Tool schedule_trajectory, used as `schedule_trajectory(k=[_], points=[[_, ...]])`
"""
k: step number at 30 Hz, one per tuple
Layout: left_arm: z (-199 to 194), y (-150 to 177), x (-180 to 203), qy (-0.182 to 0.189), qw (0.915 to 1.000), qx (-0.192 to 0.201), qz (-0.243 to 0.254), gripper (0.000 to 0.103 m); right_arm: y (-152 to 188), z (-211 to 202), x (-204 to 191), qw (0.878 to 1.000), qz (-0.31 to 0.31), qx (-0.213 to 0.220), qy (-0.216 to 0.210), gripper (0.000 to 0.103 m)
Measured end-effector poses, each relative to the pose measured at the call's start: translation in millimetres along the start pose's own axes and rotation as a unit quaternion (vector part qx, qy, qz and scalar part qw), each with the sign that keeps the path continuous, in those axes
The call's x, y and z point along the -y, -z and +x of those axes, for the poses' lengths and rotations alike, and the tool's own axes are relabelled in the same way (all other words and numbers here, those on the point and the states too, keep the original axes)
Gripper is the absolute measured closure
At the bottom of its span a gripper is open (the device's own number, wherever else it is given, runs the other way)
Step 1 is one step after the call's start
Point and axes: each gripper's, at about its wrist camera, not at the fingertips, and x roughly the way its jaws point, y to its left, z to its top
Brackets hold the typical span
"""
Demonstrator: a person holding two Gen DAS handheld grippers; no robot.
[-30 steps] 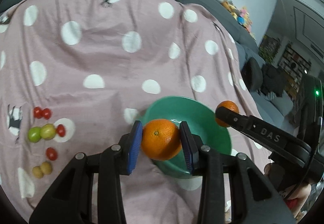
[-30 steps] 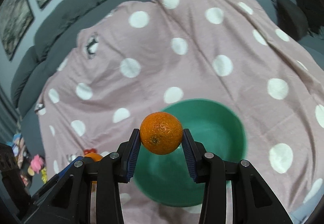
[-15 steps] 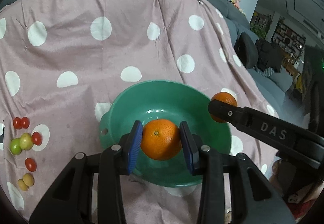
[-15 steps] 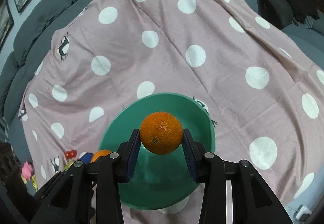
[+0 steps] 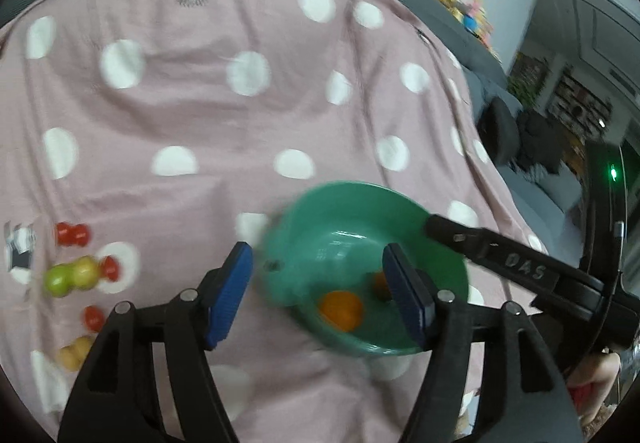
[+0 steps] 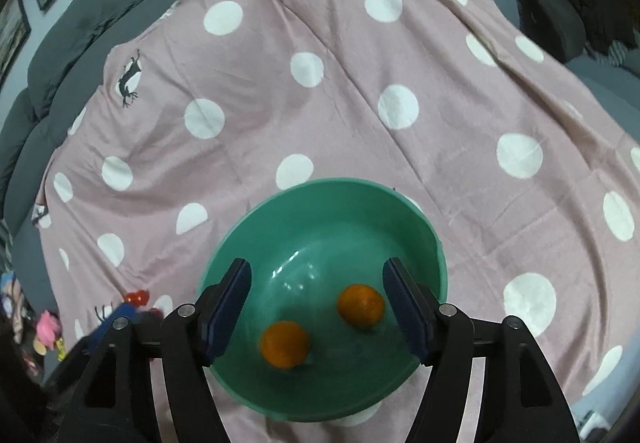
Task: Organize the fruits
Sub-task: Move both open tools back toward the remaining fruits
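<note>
Two oranges (image 6: 361, 306) (image 6: 284, 343) lie loose in the green bowl (image 6: 420, 227) on the spotted bedspread (image 6: 360, 83), both tongs (image 5: 318, 299) (image 6: 316, 307) opening and empty; the light bowl may be knocked over by either.

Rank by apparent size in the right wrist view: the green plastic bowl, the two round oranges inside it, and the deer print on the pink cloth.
1. Green plastic bowl, clearly largest.
2. The two round oranges: alike, no ranking.
3. Deer print, smallest, though it lies farther away.
</note>
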Motion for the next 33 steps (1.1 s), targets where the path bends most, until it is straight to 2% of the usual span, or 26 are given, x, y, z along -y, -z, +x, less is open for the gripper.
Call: schedule_trajectory(k=[2,6,12,16,19,24,27,33], points=[[-17.1,0.9,-23.4,-0.023,0.9995,0.008,-0.02,0.035,-0.2,-3.4,-8.3,1.0,-0.008,0.011,-0.009,0.034],[-49.1,5.0,-72.9,-0.081,0.9958,0.016,-0.038,0.035,2.9,-9.0,-34.4,0.998,-0.035,0.022,-0.054,0.034],[-86.8,13.8,-152.2,-0.172,0.9819,0.025,-0.074,0.035,19.6,1.8,-86.2,0.99,-0.083,0.004,-0.11,0.034],[-101.0,28.9,-195.1,-0.164,0.9776,0.046,-0.124,0.037,36.4,16.7,-113.8,0.986,-0.109,-0.015,-0.128,0.034],[-97.9,37.1,-214.5,-0.162,0.9751,0.032,-0.149,0.039,50.1,31.0,-134.4,0.983,-0.132,-0.029,-0.128,0.034],[-94.0,41.0,-219.6,-0.161,0.9761,0.033,-0.142,0.042,64.9,50.8,-150.0,0.979,-0.131,-0.051,-0.147,0.034],[-92.9,44.5,-223.3,-0.15,0.9773,0.023,-0.148,0.048,70.4,56.5,-152.0,0.978,-0.119,-0.059,-0.158,0.034],[-90.0,48.4,-220.1,-0.148,0.9807,0.009,-0.127,0.055,77.3,63.4,-154.7,0.982,-0.104,-0.067,-0.146,0.037]])
